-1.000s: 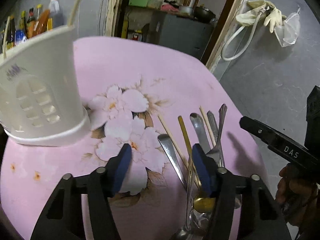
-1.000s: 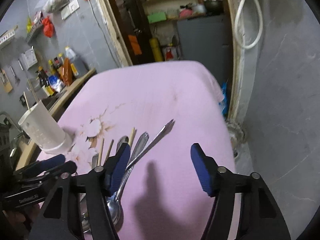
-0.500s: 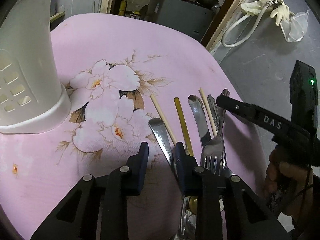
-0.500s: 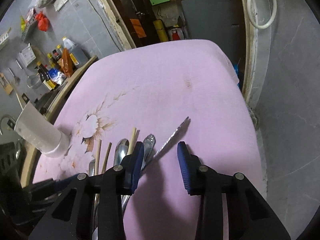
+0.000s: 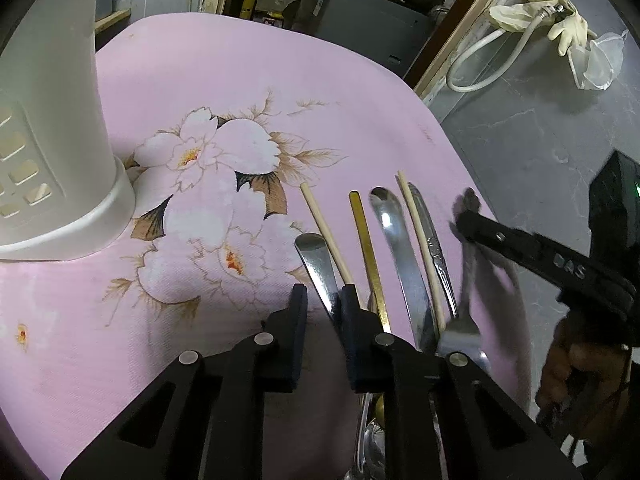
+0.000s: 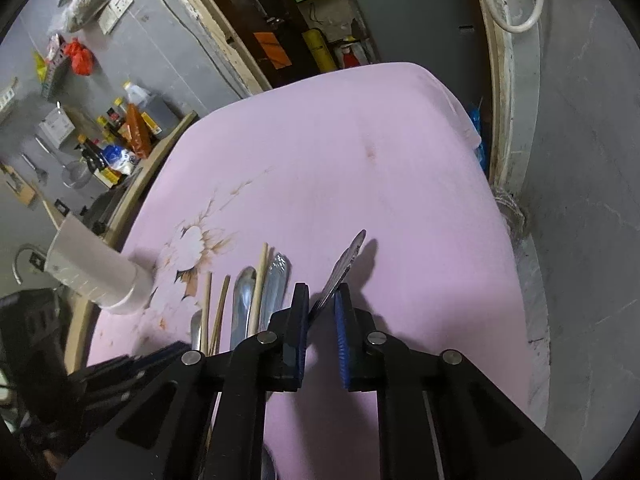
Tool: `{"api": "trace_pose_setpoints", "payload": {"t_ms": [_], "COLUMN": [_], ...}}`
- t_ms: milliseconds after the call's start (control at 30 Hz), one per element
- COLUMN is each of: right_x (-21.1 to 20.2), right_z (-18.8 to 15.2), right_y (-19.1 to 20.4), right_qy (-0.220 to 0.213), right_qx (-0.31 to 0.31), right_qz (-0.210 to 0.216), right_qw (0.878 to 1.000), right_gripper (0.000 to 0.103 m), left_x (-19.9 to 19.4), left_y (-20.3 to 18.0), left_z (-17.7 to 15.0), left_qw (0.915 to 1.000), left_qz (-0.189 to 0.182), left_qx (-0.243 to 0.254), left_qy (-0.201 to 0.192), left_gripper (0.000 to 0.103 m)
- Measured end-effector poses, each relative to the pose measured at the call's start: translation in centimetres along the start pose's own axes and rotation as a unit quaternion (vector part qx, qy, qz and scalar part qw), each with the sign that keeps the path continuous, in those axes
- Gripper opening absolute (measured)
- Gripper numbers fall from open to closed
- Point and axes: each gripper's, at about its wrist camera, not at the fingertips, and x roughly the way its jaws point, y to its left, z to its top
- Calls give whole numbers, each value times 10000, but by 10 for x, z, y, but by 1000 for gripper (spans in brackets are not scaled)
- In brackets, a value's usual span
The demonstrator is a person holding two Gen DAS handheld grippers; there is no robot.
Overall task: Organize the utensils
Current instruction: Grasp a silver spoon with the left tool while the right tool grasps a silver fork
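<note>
Several utensils lie side by side on the pink flowered cloth [image 5: 248, 92]: a steel spoon handle [image 5: 316, 264], chopsticks [image 5: 324, 232], a gold handle [image 5: 366, 248], a wide steel handle [image 5: 396, 248]. My left gripper [image 5: 323, 300] is shut on the steel spoon handle. My right gripper [image 6: 322, 300] is shut on a fork handle [image 6: 347, 258] and holds it tilted up off the cloth; the fork [image 5: 464, 280] shows blurred in the left wrist view. The white utensil holder [image 5: 52, 152] stands at the left; it also shows in the right wrist view [image 6: 92, 272].
The cloth's right edge drops to a grey floor [image 5: 540, 148]. A shelf with bottles [image 6: 120, 140] stands beyond the holder. A hose and gloves [image 5: 540, 28] hang on the wall to the right.
Both grippers have closed from wide open. The left one has shut on the spoon handle; the right one has shut on the fork handle and lifted it.
</note>
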Motion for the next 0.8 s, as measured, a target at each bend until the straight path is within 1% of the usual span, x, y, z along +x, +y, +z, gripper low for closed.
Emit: {"api": "trace_pose_setpoints", "payload": {"t_ms": [200, 300, 467, 600, 667, 800], "right_x": [-19, -21, -18, -14, -13, -8], "right_z": [-10, -15, -16, -15, -15, -14], "right_y": [-15, -16, -14, -13, -12, -10], "right_qy": [-6, 16, 13, 83, 92, 176], "right_qx": [377, 421, 465, 496, 502, 531], "right_qz": [69, 85, 66, -17, -54, -128], "right_qw": [9993, 9991, 9989, 9987, 9987, 9984], "right_gripper": [7, 7, 7, 7, 7, 8], "left_x": [5, 8, 16, 20, 19, 14], "left_y": [0, -1, -12, -18, -17, -6], "left_z": [6, 10, 20, 24, 22, 15], "left_qw": [9999, 9998, 9987, 9980, 9986, 9999], "left_qz": [-85, -92, 63, 181, 163, -81], "left_qx": [9, 71, 393, 548, 465, 44], "left_qy": [111, 181, 304, 249, 211, 143], "left_gripper": [13, 13, 13, 13, 11, 6]}}
